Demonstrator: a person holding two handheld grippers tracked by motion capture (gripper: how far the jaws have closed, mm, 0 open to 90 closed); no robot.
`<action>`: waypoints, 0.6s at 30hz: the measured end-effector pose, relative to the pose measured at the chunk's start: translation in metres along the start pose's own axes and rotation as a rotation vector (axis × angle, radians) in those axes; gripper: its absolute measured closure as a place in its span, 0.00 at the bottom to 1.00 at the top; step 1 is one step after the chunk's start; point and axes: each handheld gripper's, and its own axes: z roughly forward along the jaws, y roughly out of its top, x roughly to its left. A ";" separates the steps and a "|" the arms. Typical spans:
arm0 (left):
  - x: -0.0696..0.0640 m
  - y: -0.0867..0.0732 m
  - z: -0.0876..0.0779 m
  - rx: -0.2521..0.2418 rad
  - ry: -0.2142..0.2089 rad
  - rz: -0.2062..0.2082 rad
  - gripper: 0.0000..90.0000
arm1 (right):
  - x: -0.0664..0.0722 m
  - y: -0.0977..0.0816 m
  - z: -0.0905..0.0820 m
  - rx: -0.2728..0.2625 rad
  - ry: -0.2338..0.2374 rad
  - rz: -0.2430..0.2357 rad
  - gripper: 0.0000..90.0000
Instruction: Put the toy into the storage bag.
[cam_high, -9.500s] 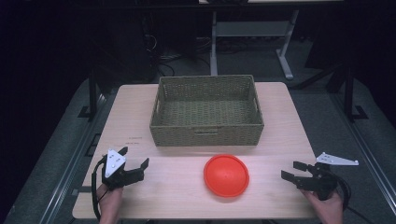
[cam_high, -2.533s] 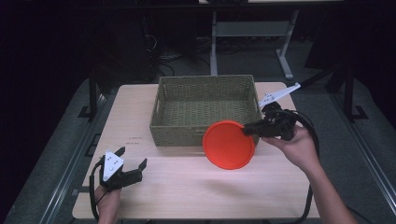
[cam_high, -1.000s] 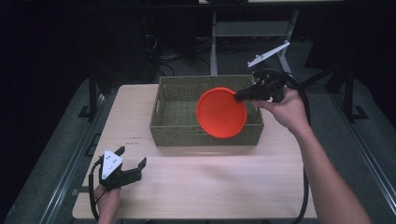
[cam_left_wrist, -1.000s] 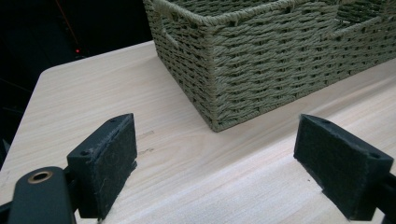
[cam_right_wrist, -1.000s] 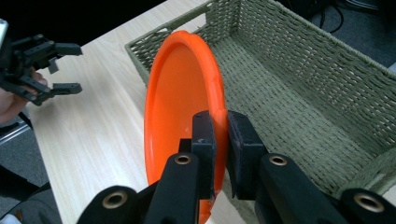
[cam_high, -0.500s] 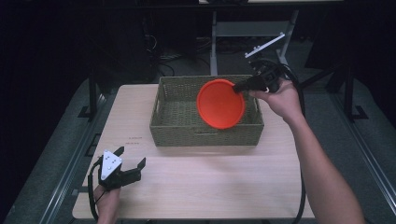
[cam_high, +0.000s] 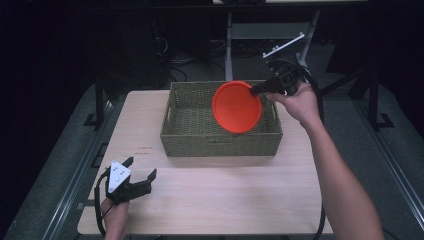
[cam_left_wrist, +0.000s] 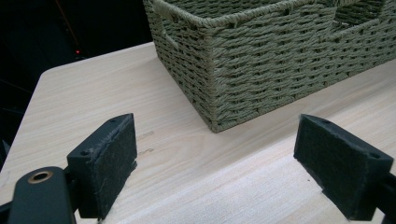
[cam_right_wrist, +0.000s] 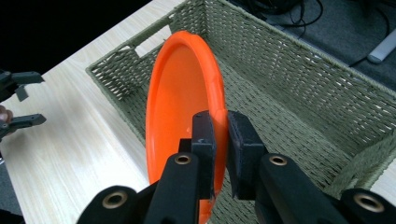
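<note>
At the near left corner of the table (cam_high: 215, 200): the left gripper (cam_high: 142, 181) is held low by a hand (cam_high: 114, 215) that comes in from the bottom edge; a grey three-cornered plate is carried on top of it.
Left jaws: they are spread wide with nothing between them; in the left gripper view bare light wood is seen in the gap, and the two black pads (cam_left_wrist: 106, 163) are set well apart.
Ahead of the left gripper: the near left corner of the woven basket (cam_left_wrist: 261, 60) is faced across a stretch of table top; the basket is not touched by the pads.
Basket: a green-grey wicker box with handle slots in its short walls; it is placed at the far middle of the table (cam_high: 220, 137), its long side turned to the person.
Orange plate (cam_high: 237, 107): it is held off the table, tilted nearly on edge, above the right half of the basket's inside; its lower edge is seen in front of the near wall in the high view; whether wicker is touched cannot be told.
Right gripper (cam_high: 255, 91): it is clamped on the plate's rim at the plate's right side; in the right gripper view the orange rim (cam_right_wrist: 187, 121) is pinched between the two pads, which are drawn close together.
Right arm: it is stretched from the bottom right across the table's right edge to the basket's far right corner; a black cable is trailed beside it.
</note>
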 end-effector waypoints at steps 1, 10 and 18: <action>0.000 0.000 0.000 0.000 0.001 0.001 0.14 | -0.001 0.000 0.001 0.003 -0.001 0.003 0.91; 0.000 0.000 0.000 0.003 0.005 0.000 0.14 | -0.012 0.007 0.014 0.000 -0.026 0.027 0.91; 0.002 -0.001 -0.002 0.013 0.000 -0.001 0.14 | -0.025 0.007 0.029 0.011 -0.038 0.063 0.91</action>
